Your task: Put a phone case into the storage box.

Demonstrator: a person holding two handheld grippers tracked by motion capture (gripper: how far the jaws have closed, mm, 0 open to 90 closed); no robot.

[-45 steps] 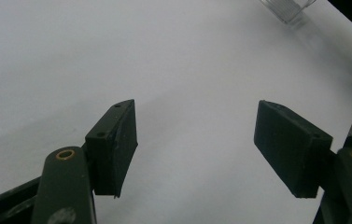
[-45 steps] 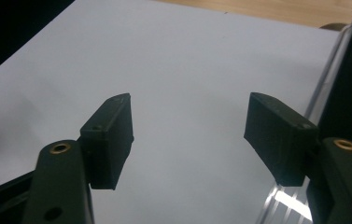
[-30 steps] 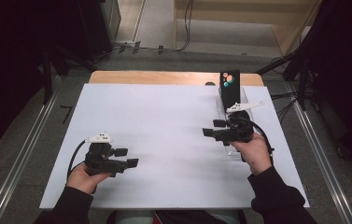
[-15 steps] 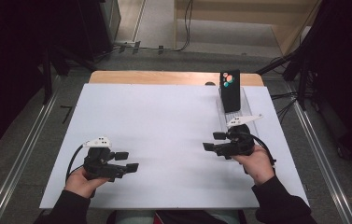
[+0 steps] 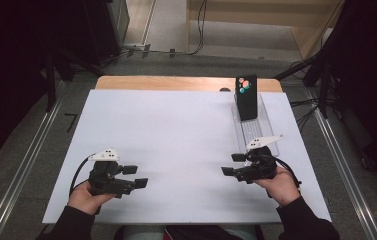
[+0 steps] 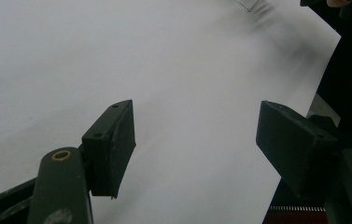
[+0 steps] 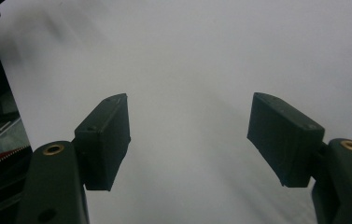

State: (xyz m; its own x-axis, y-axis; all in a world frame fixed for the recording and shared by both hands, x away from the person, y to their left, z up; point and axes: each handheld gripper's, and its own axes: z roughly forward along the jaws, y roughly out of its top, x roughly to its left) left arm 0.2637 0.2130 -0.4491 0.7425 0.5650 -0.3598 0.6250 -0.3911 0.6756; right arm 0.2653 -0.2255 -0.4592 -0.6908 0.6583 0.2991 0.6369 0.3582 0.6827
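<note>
My left gripper (image 5: pixel 135 176) and right gripper (image 5: pixel 232 164) hover wide and empty, the right's jaws just opening, near the white board's (image 5: pixel 176 135) six-o'clock edge; the clear tray (image 5: pixel 256 131) sits at two o'clock.

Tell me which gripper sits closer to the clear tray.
The right gripper: its body overlaps the clear tray's near end, while the left gripper rests far across the white board.

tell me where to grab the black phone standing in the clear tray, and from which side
Probably grip the black phone near its top, across its thin side edges, coming down from above. It stands nearly upright at the far end of the clear tray, whose walls hem in its lower part. The right gripper, open and empty, is nearer.
</note>
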